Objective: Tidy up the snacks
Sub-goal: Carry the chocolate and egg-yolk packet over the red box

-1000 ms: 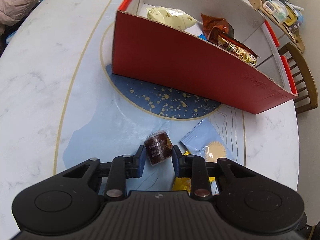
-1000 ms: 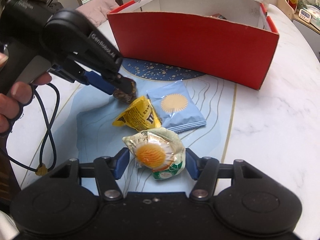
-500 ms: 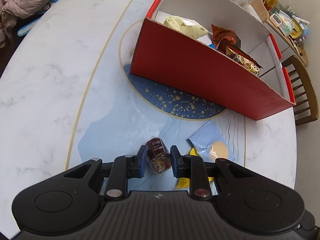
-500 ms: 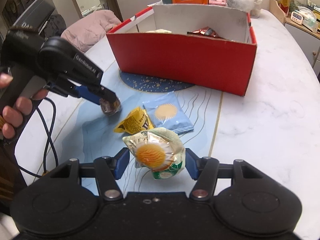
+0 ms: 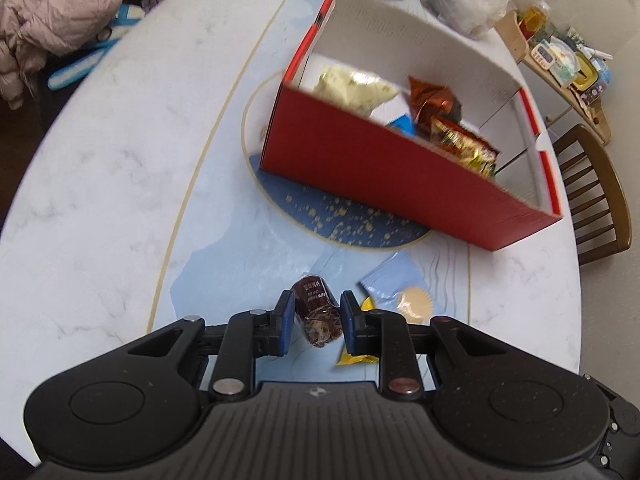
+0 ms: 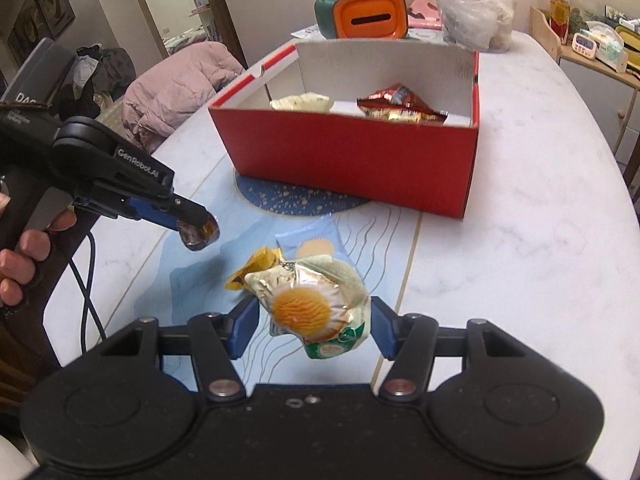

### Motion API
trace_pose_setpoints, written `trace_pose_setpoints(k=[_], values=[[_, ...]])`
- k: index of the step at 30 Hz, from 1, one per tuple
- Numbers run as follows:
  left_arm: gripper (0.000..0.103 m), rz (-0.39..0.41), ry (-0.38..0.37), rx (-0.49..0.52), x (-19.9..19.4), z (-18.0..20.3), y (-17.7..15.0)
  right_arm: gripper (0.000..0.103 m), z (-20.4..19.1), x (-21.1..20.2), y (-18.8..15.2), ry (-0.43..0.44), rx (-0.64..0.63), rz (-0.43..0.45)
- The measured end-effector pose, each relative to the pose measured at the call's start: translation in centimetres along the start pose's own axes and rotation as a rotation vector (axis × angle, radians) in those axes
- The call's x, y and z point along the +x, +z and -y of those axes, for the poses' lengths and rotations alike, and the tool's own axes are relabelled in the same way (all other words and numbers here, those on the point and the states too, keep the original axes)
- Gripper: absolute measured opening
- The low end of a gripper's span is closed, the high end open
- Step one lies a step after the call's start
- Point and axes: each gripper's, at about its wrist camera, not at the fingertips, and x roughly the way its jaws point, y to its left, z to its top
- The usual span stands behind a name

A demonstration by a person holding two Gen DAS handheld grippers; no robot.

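Observation:
My left gripper (image 5: 316, 322) is shut on a small brown wrapped snack (image 5: 316, 316) and holds it above the table; the same gripper (image 6: 198, 226) and snack (image 6: 200, 234) show at the left of the right wrist view. My right gripper (image 6: 310, 322) is shut on a crinkled pale snack bag with an orange sun print (image 6: 310, 306), lifted off the table. A red box (image 6: 348, 160) with white inner walls stands beyond, holding a pale bag (image 6: 302, 102) and red-brown packets (image 6: 400, 108). A light blue packet (image 5: 400, 284) and a yellow packet (image 6: 256, 266) lie on the table.
The table (image 6: 520, 240) is white marble with a blue centre pattern. An orange and green container (image 6: 362, 16) and a clear plastic bag (image 6: 472, 20) stand behind the box. A pink jacket (image 5: 60, 12) lies at the left, a wooden chair (image 5: 596, 196) at the right.
Both grippers have risen with their snacks, so the box interior shows more. The left gripper lifted the brown snack clear of the table.

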Motion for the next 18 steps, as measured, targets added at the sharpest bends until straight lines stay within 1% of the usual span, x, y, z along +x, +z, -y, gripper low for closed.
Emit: trace_pose_setpoints(k=[5, 12, 18], values=[[0.024, 0.05, -0.012, 0.013, -2.2, 1.4, 1.1, 0.058, 0.7, -1.1, 1.4, -0.003, -0.021, 0.034], [0.024, 0.122, -0.018, 0.043, -4.5, 3.6, 3.0, 0.058, 1.9, -2.6, 4.4, -0.01, -0.048, 0.099], [0.024, 0.154, -0.031, 0.063, -5.6, 5.2, 5.0, 0.058, 2.5, -3.2, 7.6, -0.023, -0.078, 0.146]])
